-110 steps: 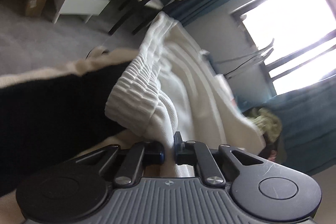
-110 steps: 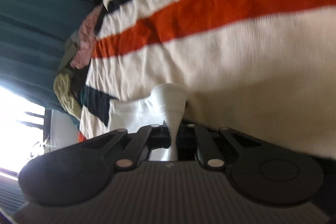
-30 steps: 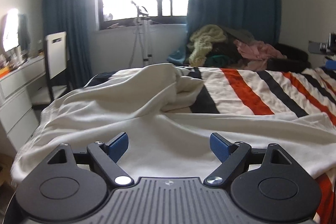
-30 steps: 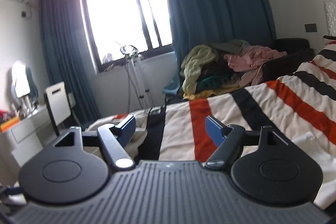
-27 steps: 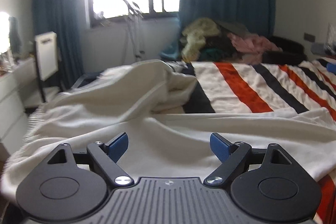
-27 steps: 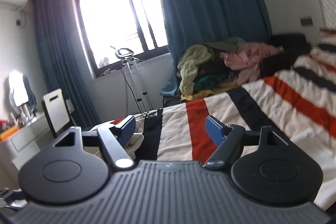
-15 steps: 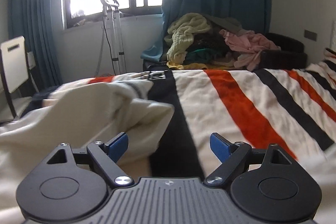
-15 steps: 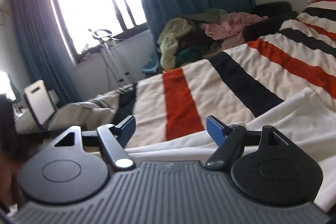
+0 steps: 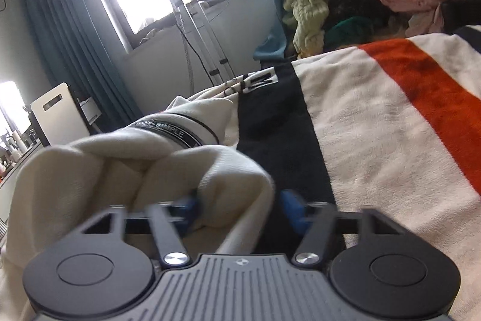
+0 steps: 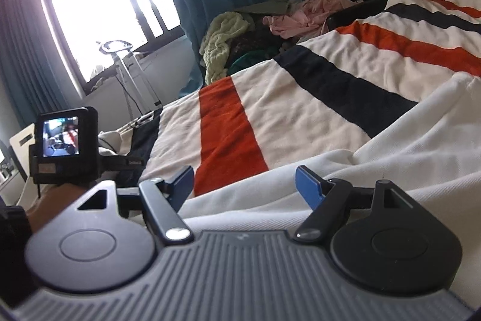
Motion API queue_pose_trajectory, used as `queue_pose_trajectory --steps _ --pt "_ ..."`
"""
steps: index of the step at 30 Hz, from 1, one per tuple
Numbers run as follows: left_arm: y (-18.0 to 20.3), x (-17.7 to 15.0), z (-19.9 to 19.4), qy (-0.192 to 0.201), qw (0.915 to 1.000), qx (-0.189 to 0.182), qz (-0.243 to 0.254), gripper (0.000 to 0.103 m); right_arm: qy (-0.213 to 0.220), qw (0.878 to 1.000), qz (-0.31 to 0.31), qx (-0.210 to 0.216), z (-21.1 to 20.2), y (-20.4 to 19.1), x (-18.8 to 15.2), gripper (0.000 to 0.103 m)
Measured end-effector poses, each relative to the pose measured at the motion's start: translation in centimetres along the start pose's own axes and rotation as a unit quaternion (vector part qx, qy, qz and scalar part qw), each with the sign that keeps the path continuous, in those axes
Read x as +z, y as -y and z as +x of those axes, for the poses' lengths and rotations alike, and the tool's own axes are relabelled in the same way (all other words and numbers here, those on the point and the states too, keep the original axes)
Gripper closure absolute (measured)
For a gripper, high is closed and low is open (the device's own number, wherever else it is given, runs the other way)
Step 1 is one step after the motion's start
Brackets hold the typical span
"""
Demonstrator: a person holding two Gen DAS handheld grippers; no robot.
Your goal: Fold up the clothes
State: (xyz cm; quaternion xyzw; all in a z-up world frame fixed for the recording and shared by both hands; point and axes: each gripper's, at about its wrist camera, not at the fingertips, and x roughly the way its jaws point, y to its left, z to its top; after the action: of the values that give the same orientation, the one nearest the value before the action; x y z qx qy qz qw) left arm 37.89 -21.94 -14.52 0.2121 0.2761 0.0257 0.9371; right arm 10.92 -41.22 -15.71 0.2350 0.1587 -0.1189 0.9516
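Cream garment (image 9: 126, 170) lies bunched on the striped bed (image 9: 375, 122). Left tongs (image 9: 237, 208) open, a fold of cloth between the blue pads, not pinched. Right tongs (image 10: 243, 182) open over another flat stretch of cream cloth (image 10: 405, 158).

Cream garment (image 9: 126, 167) soft matt knit cloth; striped blanket (image 10: 300, 110) fuzzy fleece; gripper bodies matt blk plastic.

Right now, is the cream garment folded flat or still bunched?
Bunched: the cream garment humps in loose rolls between the open left gripper's fingers, not flat.
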Motion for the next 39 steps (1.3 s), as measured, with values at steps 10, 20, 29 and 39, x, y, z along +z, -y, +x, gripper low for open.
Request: queue_pose_trajectory --steps 10,20,29,39 --pt "-4.0 5.7 -8.2 0.063 0.991 -0.107 -0.05 0.096 0.028 0.999 -0.014 -0.008 -1.5 -0.9 0.0 0.026" --pt "-8.3 9.3 -17.1 0.132 0.9378 -0.28 -0.156 0.093 0.059 0.997 -0.014 -0.038 -3.5 -0.8 0.9 0.026" --pt "-10.8 1.5 -15.7 0.067 0.94 -0.295 -0.159 0.042 0.051 0.998 -0.013 -0.028 -2.9 -0.6 0.3 0.026" --pt "-18.0 -11.2 -27.4 0.046 0.9572 -0.229 -0.171 0.028 0.051 0.997 -0.061 0.013 -3.7 -3.0 -0.6 0.026"
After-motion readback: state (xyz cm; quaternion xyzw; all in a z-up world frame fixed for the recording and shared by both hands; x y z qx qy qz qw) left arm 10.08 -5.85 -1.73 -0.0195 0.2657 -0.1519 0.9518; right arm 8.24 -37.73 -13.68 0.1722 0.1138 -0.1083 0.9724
